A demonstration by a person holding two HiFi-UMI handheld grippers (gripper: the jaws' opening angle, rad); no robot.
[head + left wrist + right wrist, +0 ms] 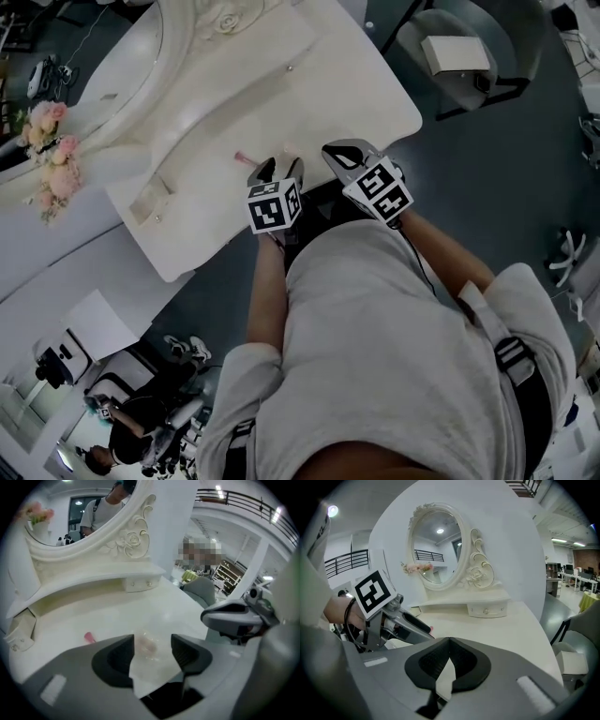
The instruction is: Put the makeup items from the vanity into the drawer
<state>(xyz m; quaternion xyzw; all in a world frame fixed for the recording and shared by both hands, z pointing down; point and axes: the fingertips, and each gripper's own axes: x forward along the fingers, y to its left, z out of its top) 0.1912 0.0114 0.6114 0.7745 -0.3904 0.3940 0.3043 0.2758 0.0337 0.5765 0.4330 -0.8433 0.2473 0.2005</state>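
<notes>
Small clear item (148, 645) lies on glossy cream vanity (93, 616).

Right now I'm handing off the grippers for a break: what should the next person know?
Left gripper: open, pointed down at a small clear item on the vanity top; not gripping it.
Right gripper: shut, empty, beside the left one.
Pink item: lying on the top, left of the clear one.
Small drawer under the shelf: looks closed.
Done: nothing put away, as far as shows.
Left: open a drawer, move both items in.
</notes>
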